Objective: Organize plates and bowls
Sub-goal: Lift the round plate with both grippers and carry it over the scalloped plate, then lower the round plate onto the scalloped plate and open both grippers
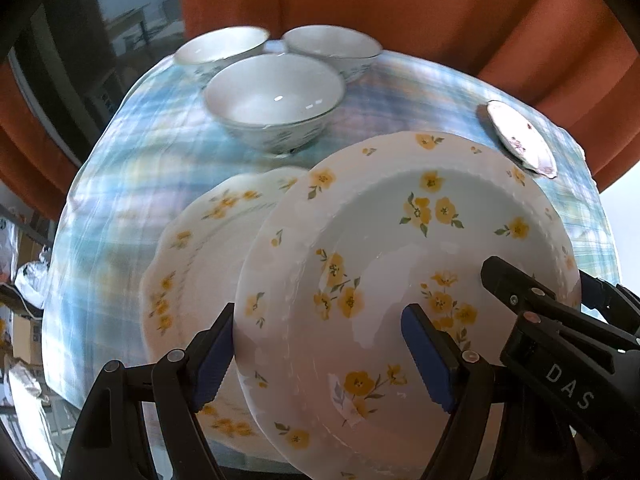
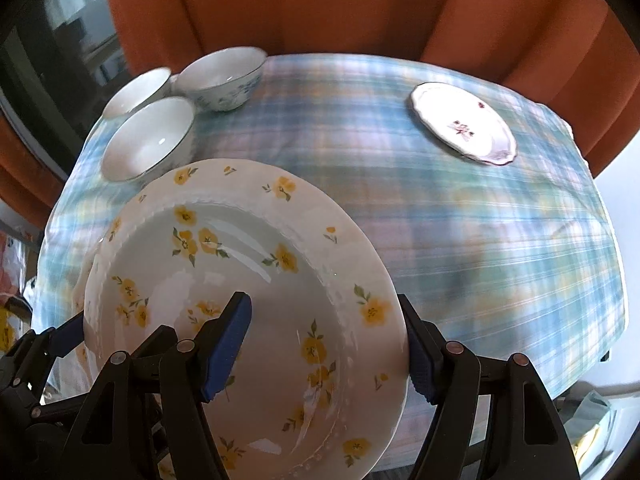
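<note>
Blurring smears the blue plaid cloth on the worktop, so its pattern is hard to read in both views. A second yellow-flowered plate lies on the cloth, mostly covered by the lifted one; only its left rim shows, soft-focus. The small white plate with purple flowers sits at the far right of the cloth, seen edge-on and half cut by the lens curve in the left view, whole in the right view. Three white bowls with blue print cluster at the far left; the two rear ones are partly hidden behind the front one. Orange curtain behind.

The white scalloped plate with yellow flowers is held tilted above the cloth, between both claws.

Left claw: clamped across the plate's left rim, one blue pad outside the edge, the other on the plate's face.

Right claw: gripping the opposite rim the same way, one pad on the face, one outside the right edge. Its lower body is cut off by the frame. The plate's near edge runs out of both views.
</note>
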Demonstrator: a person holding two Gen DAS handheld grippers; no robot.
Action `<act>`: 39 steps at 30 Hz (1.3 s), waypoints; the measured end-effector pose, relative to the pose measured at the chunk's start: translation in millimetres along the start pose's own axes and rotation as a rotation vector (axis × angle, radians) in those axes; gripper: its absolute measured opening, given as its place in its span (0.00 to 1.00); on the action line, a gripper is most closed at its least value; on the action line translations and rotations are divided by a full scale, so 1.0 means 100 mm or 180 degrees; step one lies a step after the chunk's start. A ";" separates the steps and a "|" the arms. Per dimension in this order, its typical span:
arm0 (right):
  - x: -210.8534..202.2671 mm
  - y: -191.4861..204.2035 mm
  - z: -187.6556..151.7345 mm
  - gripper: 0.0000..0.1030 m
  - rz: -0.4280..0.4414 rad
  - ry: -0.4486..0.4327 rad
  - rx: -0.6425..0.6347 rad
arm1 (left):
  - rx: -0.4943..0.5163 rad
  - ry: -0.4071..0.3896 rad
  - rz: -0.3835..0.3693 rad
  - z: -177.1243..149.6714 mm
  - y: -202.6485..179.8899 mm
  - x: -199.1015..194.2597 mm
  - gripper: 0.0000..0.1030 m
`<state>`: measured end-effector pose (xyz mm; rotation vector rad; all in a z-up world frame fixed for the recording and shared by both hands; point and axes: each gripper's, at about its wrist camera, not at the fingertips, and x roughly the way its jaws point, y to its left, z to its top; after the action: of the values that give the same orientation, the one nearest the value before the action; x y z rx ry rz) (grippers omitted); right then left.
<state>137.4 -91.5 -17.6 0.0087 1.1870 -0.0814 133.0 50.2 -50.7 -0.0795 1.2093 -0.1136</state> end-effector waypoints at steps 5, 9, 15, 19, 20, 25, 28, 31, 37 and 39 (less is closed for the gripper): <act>0.08 0.27 -0.04 0.72 0.0028 0.0082 -0.0110 | -0.0092 0.0082 0.0021 -0.07 0.22 0.07 0.78; 0.17 0.43 -0.06 0.72 0.0026 0.0162 -0.0166 | -0.0138 0.0143 0.0019 -0.12 0.33 0.14 0.78; 0.31 0.53 -0.05 0.72 -0.0001 0.0284 -0.0201 | -0.0183 0.0232 -0.0009 -0.11 0.42 0.26 0.79; 0.39 0.56 -0.01 0.72 -0.0025 0.0346 -0.0229 | -0.0222 0.0286 -0.0020 -0.07 0.44 0.33 0.79; 0.41 0.56 0.00 0.72 -0.0027 0.0358 -0.0240 | -0.0236 0.0301 -0.0017 -0.05 0.44 0.35 0.79; 0.49 0.56 0.05 0.72 -0.0031 0.0398 -0.0291 | -0.0259 0.0320 0.0015 -0.02 0.43 0.40 0.79; 0.51 0.55 0.06 0.72 -0.0025 0.0411 -0.0300 | -0.0232 0.0290 0.0066 -0.01 0.42 0.41 0.80; 0.54 0.54 0.07 0.71 -0.0022 0.0435 -0.0291 | -0.0229 0.0258 0.0114 -0.01 0.39 0.42 0.81; 0.56 0.53 0.07 0.70 -0.0015 0.0423 -0.0290 | -0.0223 0.0208 0.0178 -0.03 0.39 0.41 0.81; 0.56 0.53 0.06 0.68 -0.0030 0.0416 -0.0295 | -0.0200 0.0162 0.0230 -0.05 0.38 0.41 0.83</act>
<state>167.4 -42.0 -69.0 -0.0742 1.3207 -0.0345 144.3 83.1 -94.8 -0.0880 1.2652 -0.0145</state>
